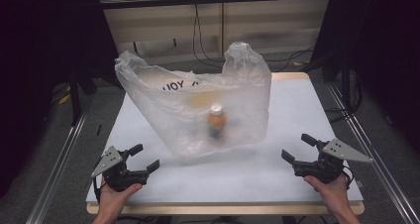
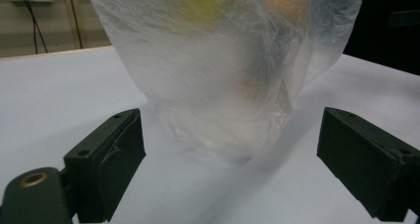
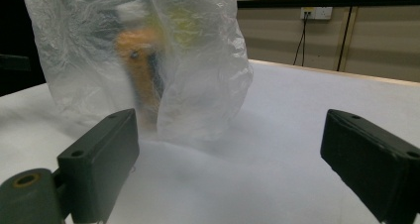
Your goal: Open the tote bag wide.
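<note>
A translucent white plastic bag (image 1: 198,102) with black lettering stands upright in the middle of the white table (image 1: 297,110). Through it I see an orange bottle (image 1: 216,121) with a white cap, upright, and a blurred yellow shape behind it. My left gripper (image 1: 140,158) rests open near the table's front left corner, with nothing between its jaws; the bag (image 2: 223,60) stands just ahead of it. At the front right my right gripper (image 1: 298,147) is open and holds nothing. Its view shows the bag (image 3: 198,75) to the left ahead, with the orange bottle (image 3: 141,70) inside.
The table has a wooden rim (image 1: 223,209) along the front. Metal rails (image 1: 59,159) run along both sides on the grey floor. Cables (image 1: 203,45) hang down the back wall, and black curtains stand at both sides.
</note>
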Available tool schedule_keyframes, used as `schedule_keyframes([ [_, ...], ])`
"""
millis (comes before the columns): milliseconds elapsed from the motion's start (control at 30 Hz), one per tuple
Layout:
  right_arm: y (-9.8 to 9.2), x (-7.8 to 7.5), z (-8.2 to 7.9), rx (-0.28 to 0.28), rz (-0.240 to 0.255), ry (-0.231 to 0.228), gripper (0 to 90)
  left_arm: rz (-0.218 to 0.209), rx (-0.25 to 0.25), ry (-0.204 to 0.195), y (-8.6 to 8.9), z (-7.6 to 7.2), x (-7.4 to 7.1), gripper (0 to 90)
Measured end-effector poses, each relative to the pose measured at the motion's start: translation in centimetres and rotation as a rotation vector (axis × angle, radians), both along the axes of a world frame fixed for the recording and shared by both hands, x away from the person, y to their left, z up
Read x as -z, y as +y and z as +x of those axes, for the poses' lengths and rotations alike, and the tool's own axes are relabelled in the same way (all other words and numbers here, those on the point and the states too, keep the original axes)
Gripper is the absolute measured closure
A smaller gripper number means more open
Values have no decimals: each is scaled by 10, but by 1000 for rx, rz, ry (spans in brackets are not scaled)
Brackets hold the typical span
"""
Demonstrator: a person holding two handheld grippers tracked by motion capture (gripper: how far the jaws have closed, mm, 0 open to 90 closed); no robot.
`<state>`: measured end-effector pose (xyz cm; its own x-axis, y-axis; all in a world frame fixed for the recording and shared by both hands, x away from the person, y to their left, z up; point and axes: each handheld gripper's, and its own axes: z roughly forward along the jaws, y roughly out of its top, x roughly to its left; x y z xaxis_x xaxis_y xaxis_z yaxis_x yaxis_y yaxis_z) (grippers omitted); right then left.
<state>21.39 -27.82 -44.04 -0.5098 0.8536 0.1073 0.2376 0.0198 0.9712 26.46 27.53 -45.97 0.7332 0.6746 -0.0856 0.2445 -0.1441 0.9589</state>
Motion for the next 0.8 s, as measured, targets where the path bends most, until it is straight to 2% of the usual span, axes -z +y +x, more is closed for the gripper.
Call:
schedule_keyframes([
  [100,2,1,1,-2,-9,7,120,23,20,-13,-2,-1,-1,163],
  [167,2,1,2,-10,-4,18,168,-2,26,-16,-4,-2,-1,217],
  [267,1,2,4,-23,-2,26,232,8,39,-8,-4,-1,-2,299],
  [333,1,4,7,-42,-10,36,269,-18,53,-8,-4,-1,-3,334],
  [367,1,4,8,-45,-13,37,274,-2,45,-9,-4,-1,-4,334],
  [433,1,5,8,-46,-12,42,294,-6,47,-8,-5,-1,-4,375],
  [467,2,5,10,-61,-7,44,353,-17,59,0,-6,-2,-5,389],
  [500,2,5,10,-63,-3,44,363,1,67,-3,-5,-2,-6,401],
  [567,3,4,11,-74,2,42,422,0,76,-4,-5,-3,-7,445],
  [600,3,4,11,-77,5,41,425,-31,75,5,-7,-4,-8,450],
  [700,4,2,11,-85,11,44,485,-6,96,5,-7,-4,-9,509],
  [733,5,2,11,-98,9,47,538,-8,100,2,-8,-5,-10,548],
  [767,5,1,10,-110,13,48,543,-28,99,18,-10,-6,-10,552],
  [800,5,1,10,-116,15,50,590,-13,115,21,-10,-6,-11,568],
])
